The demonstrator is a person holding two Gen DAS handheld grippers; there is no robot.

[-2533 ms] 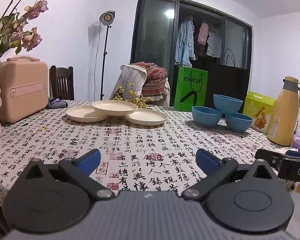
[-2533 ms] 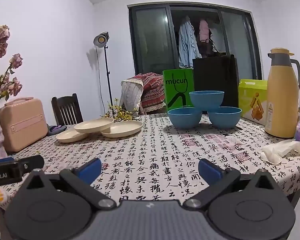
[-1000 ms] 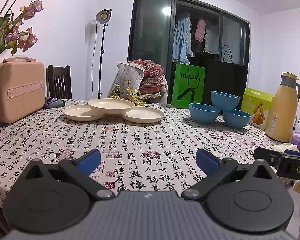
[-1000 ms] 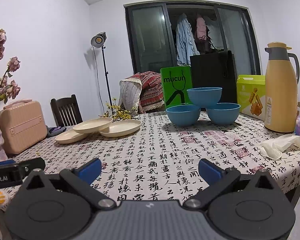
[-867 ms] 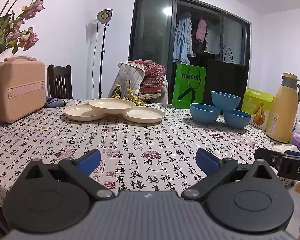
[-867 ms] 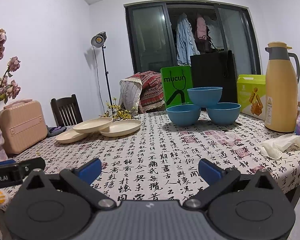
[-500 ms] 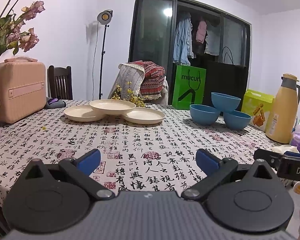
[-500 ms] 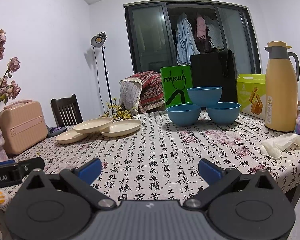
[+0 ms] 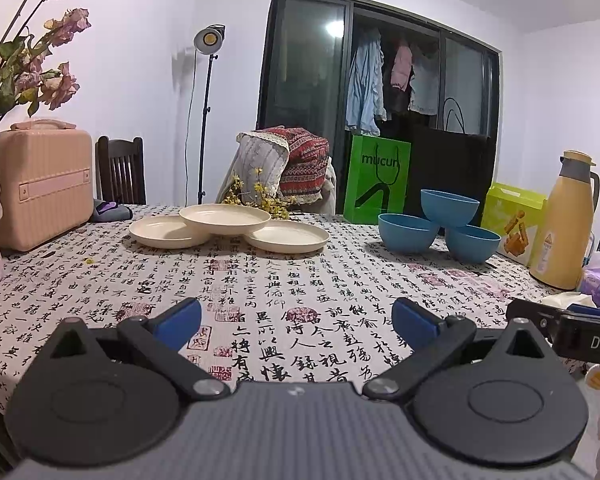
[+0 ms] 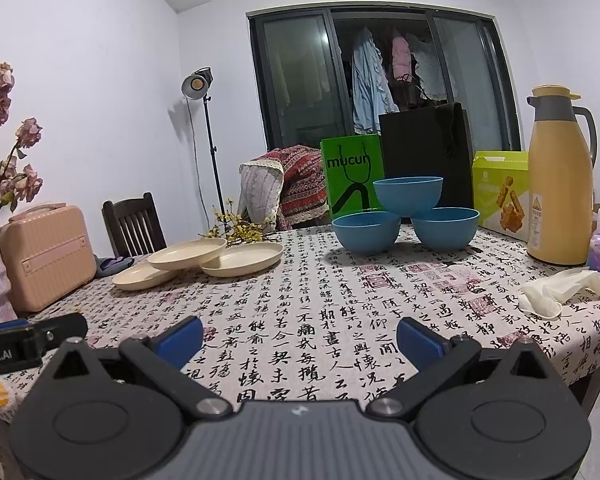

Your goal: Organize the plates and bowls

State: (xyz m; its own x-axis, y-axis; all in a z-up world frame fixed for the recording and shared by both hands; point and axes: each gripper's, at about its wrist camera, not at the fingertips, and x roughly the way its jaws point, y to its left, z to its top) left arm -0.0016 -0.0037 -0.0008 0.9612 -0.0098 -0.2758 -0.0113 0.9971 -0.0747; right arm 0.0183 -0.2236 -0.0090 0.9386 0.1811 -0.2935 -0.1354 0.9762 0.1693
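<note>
Both grippers, left gripper (image 9: 296,316) and right gripper (image 10: 299,334), hang at the near worktop (image 10: 340,320) edge with jaws spread and empty, facing the propped plates (image 9: 225,218) and bowls (image 10: 408,194), ready for unstacking

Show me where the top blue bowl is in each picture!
Left wrist: the top bowl sits right of centre, perched on two other bowls, right of the green bag.
Right wrist: the top bowl sits just right of centre, higher up.
Shared landmark: the green bag, behind and left of the bowls in both.

home dining room | clothed table (image 9: 260,280) | chair (image 9: 121,170) | hanging laundry (image 9: 364,88)
</note>
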